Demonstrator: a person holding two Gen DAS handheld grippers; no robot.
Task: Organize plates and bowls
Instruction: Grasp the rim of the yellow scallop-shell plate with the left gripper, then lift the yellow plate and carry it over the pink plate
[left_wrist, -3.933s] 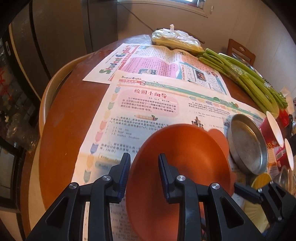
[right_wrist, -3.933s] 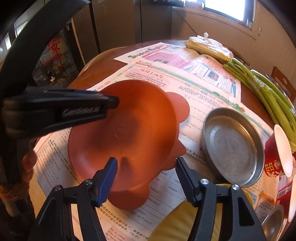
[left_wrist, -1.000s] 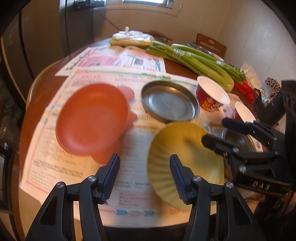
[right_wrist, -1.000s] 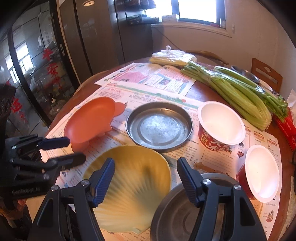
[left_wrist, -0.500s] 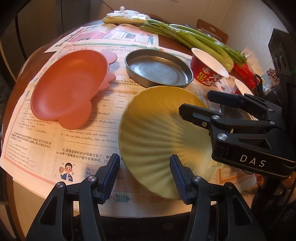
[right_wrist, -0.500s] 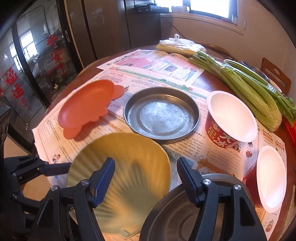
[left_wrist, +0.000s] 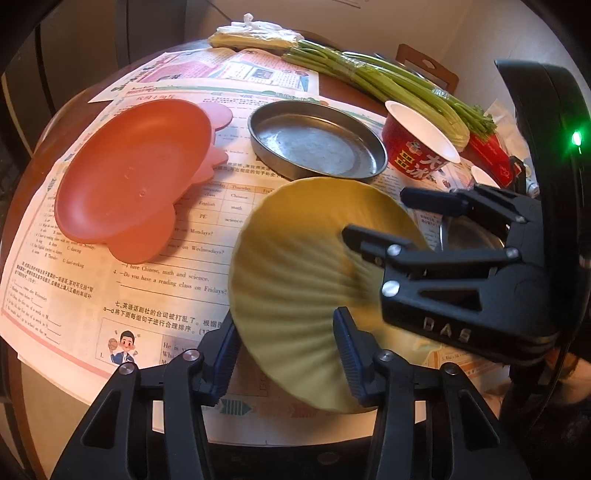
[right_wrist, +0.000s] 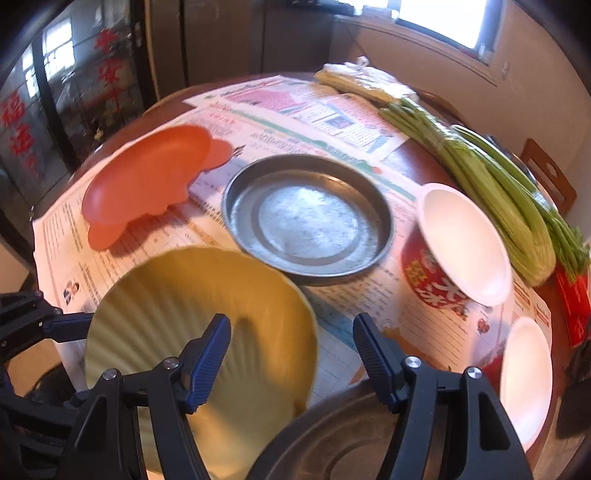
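Yellow shell-shaped plate (left_wrist: 306, 266) sat at the near edge of the round bench (left_wrist: 343, 90), on the newspaper (left_wrist: 122, 295), tilted up toward the left side. Left gripper (left_wrist: 286, 349) had its jaws apart and straddled the plate's near rim; could not tell whether either pad touched it. Right gripper (right_wrist: 291, 354) was also spread wide, nothing clamped, hovering over the plate's right part; in the left wrist view its black fingers (left_wrist: 373, 240) lay across the plate's right side.

Orange plate (left_wrist: 133, 173) with lobed feet rested on the newspaper to the left, apart from the yellow one. Round metal tray (left_wrist: 317, 142) sat behind the yellow plate, just beside its far rim. Red paper bowl (right_wrist: 458, 247) with white inside stood right of the tray, leaning. Second red paper bowl (right_wrist: 524, 376) was nearer, at the right edge. Grey metal dish (right_wrist: 343, 446) filled the bottom of the right wrist view, under the right gripper, partly overlapping the yellow plate.

Bundle of green stalks (right_wrist: 491, 188) lay along the far right of the bench, a white plastic bag (right_wrist: 365, 83) at its far end. Wooden chair (right_wrist: 546, 177) stood behind.
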